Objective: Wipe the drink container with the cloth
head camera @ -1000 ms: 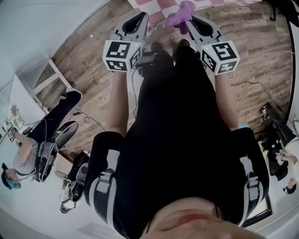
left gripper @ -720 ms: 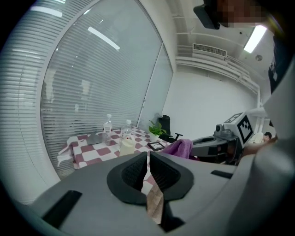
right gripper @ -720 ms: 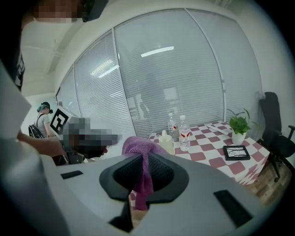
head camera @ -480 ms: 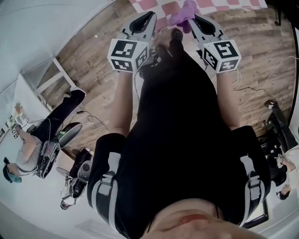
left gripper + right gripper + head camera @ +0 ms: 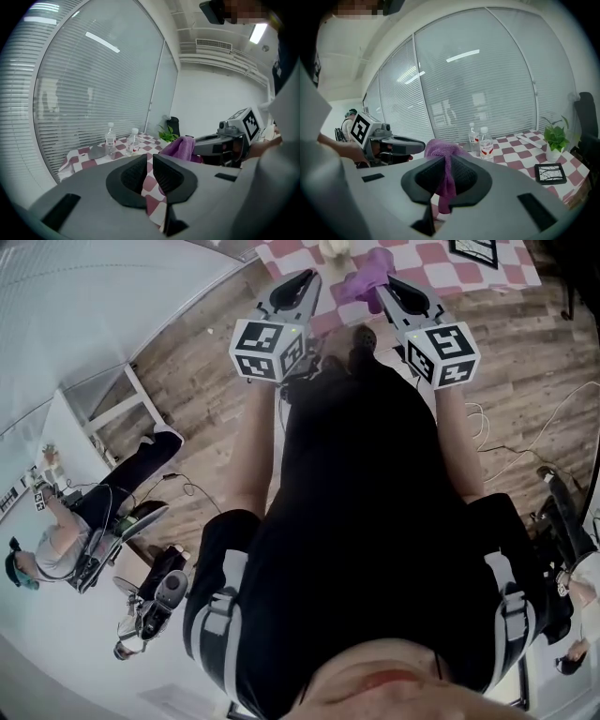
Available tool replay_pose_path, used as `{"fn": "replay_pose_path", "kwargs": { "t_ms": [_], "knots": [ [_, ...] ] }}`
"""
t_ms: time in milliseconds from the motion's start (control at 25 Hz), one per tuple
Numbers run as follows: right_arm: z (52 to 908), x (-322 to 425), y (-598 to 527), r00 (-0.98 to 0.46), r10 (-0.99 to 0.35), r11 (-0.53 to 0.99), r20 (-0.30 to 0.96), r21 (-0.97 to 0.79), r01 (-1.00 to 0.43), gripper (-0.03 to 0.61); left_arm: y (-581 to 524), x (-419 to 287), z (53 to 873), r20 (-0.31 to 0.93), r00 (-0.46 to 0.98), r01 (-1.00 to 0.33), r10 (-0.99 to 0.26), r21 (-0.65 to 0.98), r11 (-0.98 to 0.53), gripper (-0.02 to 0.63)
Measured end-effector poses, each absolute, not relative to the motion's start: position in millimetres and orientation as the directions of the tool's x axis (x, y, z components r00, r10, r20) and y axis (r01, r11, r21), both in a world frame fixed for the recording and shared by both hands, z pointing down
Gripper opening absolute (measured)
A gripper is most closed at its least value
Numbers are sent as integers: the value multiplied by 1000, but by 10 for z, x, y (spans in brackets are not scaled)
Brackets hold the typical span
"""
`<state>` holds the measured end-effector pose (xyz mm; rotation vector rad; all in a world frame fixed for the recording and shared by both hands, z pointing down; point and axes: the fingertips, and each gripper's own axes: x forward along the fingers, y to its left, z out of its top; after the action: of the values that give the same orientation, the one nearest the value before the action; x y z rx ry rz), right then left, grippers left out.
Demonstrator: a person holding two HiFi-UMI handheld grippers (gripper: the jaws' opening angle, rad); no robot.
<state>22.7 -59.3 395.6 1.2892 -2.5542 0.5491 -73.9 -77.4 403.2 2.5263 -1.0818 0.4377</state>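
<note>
Two clear drink bottles (image 5: 486, 143) (image 5: 134, 140) stand side by side on a table with a red-and-white checked cloth (image 5: 422, 268) (image 5: 525, 150) (image 5: 77, 157), some way ahead of both grippers. My right gripper (image 5: 382, 282) (image 5: 445, 176) is shut on a purple cloth (image 5: 366, 282) (image 5: 443, 154) (image 5: 180, 147), which bunches above the jaws and hangs below them. My left gripper (image 5: 309, 279) (image 5: 149, 171) is beside it, shut, with nothing between its jaws. Both are held near the table's front edge, short of the bottles.
A potted plant (image 5: 555, 136) and a flat black-framed item (image 5: 550, 172) (image 5: 473, 249) sit on the table's right side. Blinds cover the window behind. A seated person (image 5: 56, 549), gear on the floor (image 5: 155, 606) and cables (image 5: 525, 442) lie behind me.
Both grippers have moved forward together towards the table, and more of the checked tabletop shows at the top of the head view. The cloth stays in the right gripper.
</note>
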Motion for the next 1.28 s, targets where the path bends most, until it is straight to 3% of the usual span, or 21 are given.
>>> {"fn": "replay_pose_path", "kwargs": {
  "t_ms": [320, 440, 680, 1120, 1280],
  "knots": [
    [4141, 307, -749, -639, -662, 600, 392, -234, -765, 49, -1067, -707, 4444, 468, 580, -797, -667, 154, -584, 51],
    [4198, 332, -775, -644, -651, 602, 401, -243, -760, 49, -1106, -640, 4544, 485, 594, -783, -642, 164, -601, 186],
    [4285, 307, -865, -631, -653, 587, 419, -246, -771, 49, -1246, -516, 4751, 521, 636, -717, -570, 126, -685, 272],
    [4477, 312, -926, -594, -647, 554, 478, -240, -797, 49, -1477, -297, 4993, 552, 724, -561, -414, 124, -818, 305],
    [4543, 291, -936, -597, -632, 559, 494, -244, -793, 51, -1519, -261, 5024, 552, 727, -554, -408, 122, -823, 304]
  ]
}}
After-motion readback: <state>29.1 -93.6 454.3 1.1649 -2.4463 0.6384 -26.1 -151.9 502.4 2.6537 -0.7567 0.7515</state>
